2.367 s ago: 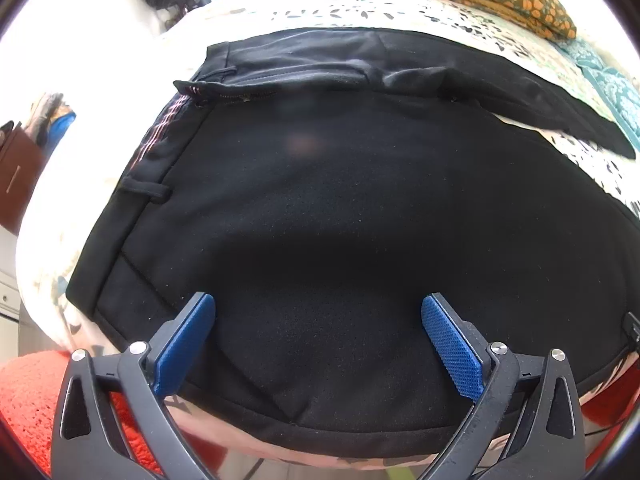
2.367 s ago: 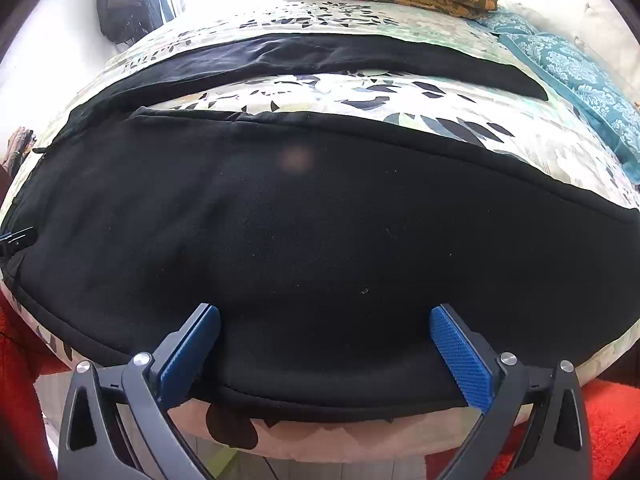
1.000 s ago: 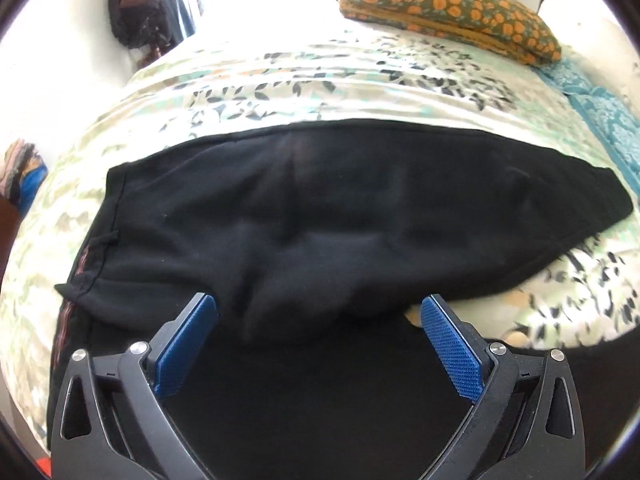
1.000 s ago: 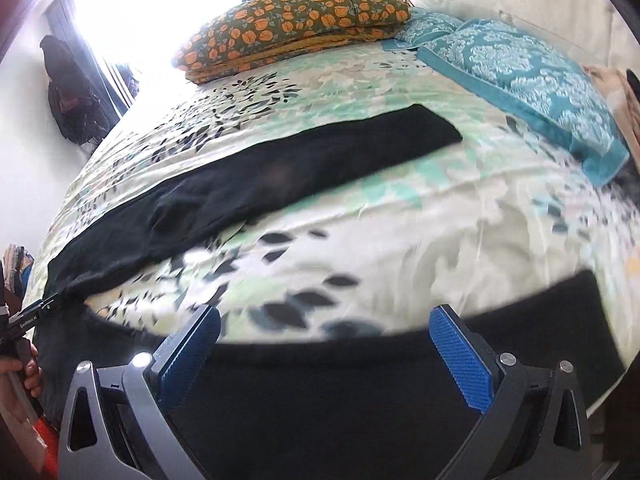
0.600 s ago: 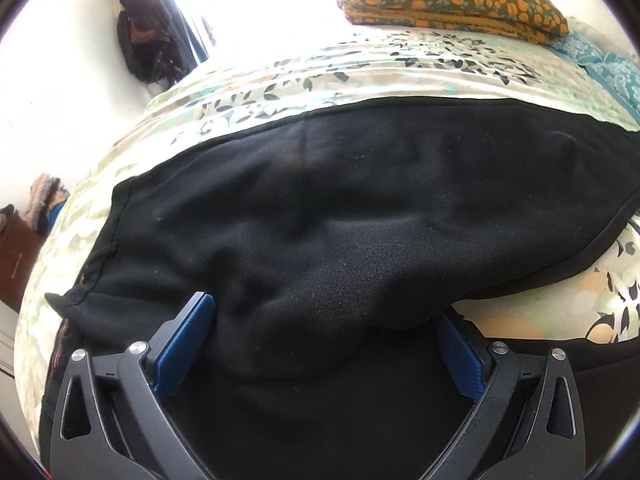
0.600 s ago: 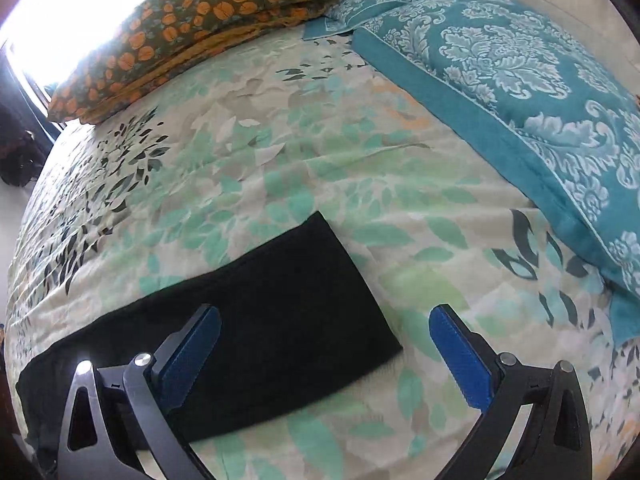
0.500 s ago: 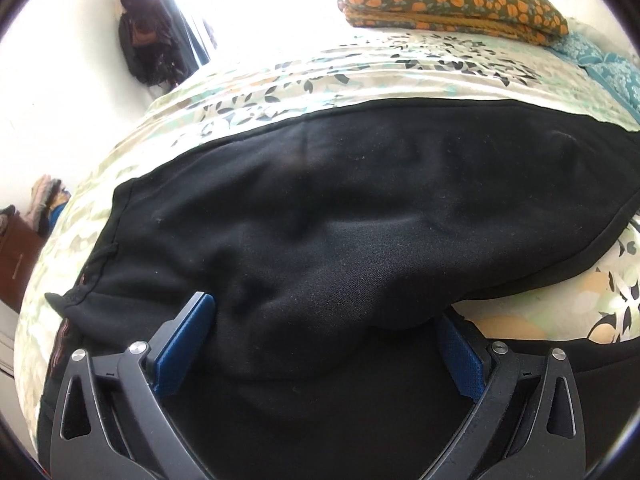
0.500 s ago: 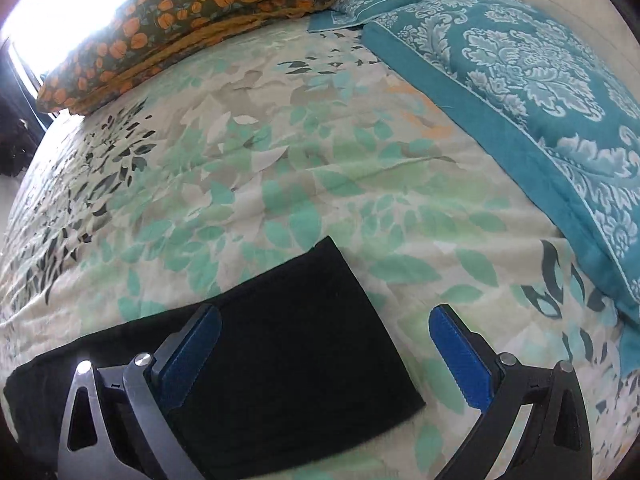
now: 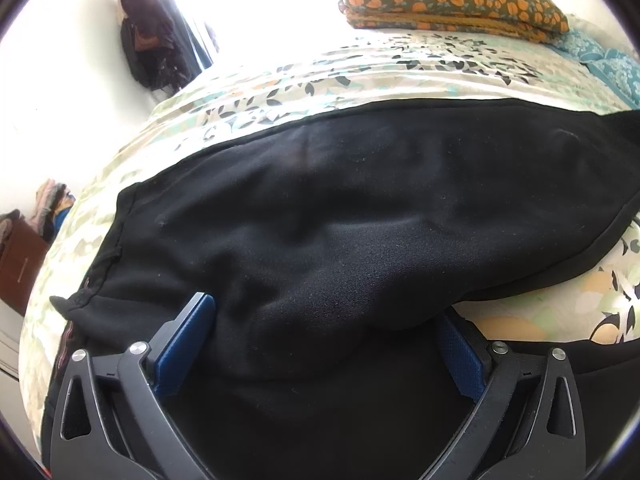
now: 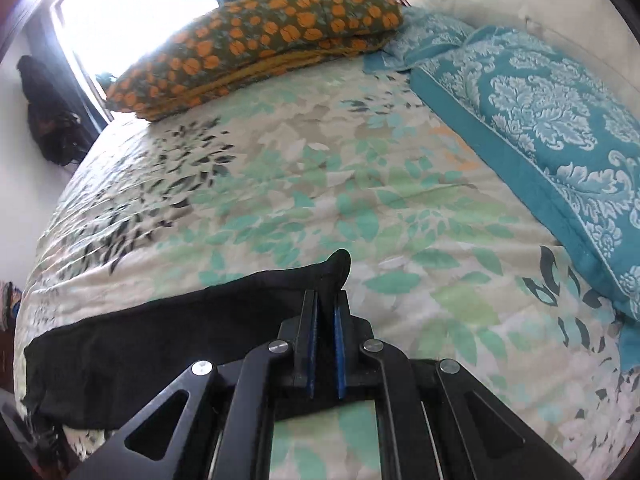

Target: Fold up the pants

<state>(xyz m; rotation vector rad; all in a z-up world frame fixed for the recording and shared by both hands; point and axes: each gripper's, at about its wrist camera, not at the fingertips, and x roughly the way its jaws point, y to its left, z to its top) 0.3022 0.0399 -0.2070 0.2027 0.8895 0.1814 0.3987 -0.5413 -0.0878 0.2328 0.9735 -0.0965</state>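
Black pants (image 9: 360,216) lie spread on a floral bedspread (image 9: 360,68). In the left wrist view the waistband end is at the left and a bulge of fabric sits between my left gripper's (image 9: 324,344) wide-open blue pads; its right pad is partly hidden by cloth. In the right wrist view my right gripper (image 10: 324,300) is shut on the hem end of a pant leg (image 10: 168,332), whose corner sticks up past the fingertips (image 10: 309,308).
An orange-flowered folded blanket (image 10: 260,36) lies at the bed's far side and a teal patterned pillow (image 10: 552,112) at the right. A dark bag (image 9: 144,40) hangs by the bright window. A brown piece of furniture (image 9: 16,264) stands left of the bed.
My right gripper has closed on the pant leg's hem end, where it was open half a second ago. My left gripper stays open, with the fabric bulge between its pads.
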